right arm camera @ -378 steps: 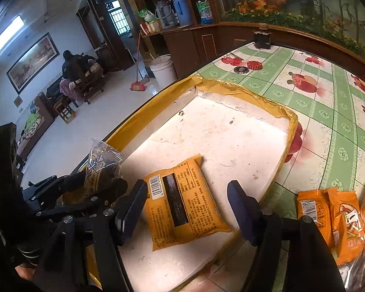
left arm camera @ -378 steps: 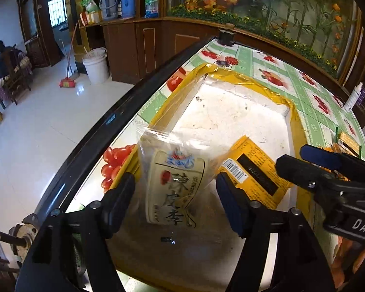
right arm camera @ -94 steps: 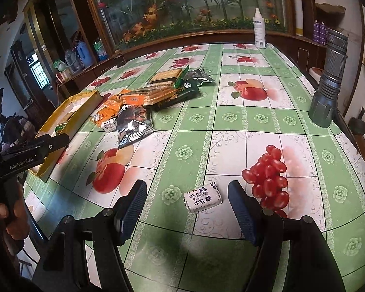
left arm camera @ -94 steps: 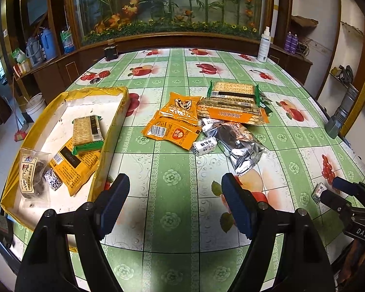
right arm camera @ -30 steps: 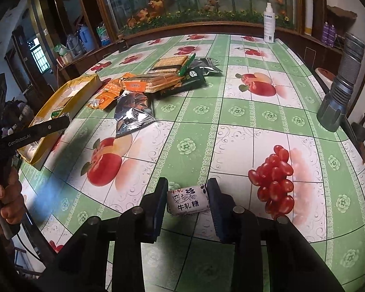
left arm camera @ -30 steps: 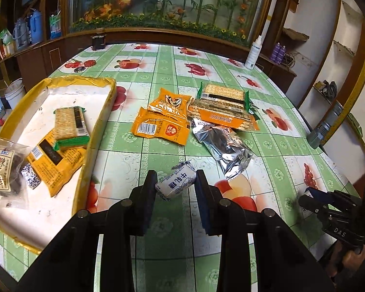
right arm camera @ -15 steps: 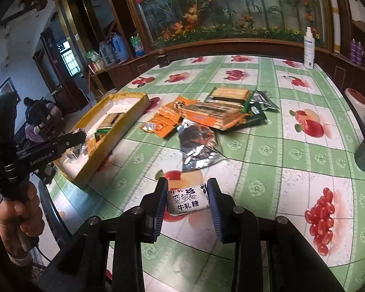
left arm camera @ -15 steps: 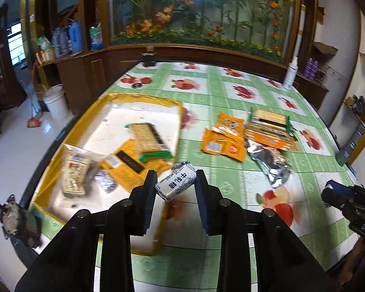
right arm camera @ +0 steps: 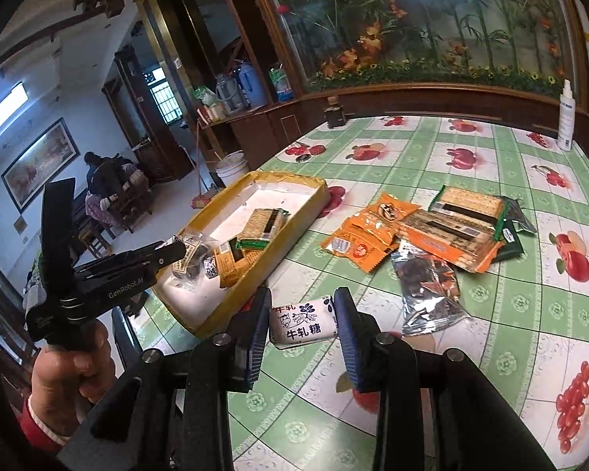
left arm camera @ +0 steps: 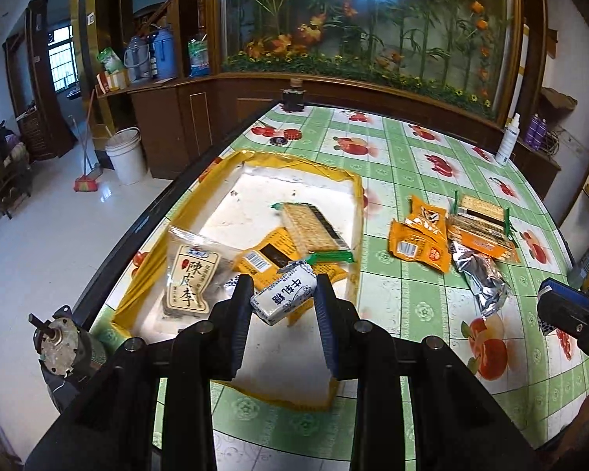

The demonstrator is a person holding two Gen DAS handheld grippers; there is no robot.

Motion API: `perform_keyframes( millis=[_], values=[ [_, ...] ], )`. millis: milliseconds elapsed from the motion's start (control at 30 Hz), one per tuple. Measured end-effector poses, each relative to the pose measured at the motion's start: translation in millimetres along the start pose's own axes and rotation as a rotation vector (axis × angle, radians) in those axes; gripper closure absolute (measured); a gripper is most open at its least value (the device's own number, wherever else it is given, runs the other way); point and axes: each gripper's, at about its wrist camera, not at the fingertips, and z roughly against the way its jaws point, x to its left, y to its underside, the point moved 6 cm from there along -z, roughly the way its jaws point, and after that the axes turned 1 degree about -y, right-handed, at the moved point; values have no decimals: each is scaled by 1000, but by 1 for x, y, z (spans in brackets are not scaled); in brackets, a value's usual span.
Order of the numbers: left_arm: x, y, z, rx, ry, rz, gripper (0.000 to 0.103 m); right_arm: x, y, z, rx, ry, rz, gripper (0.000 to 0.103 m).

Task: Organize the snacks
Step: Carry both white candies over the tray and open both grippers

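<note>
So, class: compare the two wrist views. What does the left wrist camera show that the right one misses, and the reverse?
Only the left wrist view shows the grey motor at the table edge and the left tongs shut on a white candy. Only the right wrist view shows the hand gripping the left handle, a seated person, and the right tongs shut on their own candy. Both show the yellow tray holding snacks and the loose packets on the tablecloth.
</note>
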Motion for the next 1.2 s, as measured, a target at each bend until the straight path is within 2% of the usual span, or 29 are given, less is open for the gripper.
perform_keyframes(
  millis=[467,733,1000,1200],
  values=[
    [28,-3,-4,-5,-32,40,74,50,-16,-41,34,-107,53,70],
    [43,-3,-15,12,-37,73,74,73,-19,-66,63,-135,93,70],
    [59,-1,-36,49,-41,122,74,73,-27,-97,87,-142,81,70],
    [46,-4,-43,58,-14,110,74,70,-58,-136,76,-122,86,70]
  ],
)
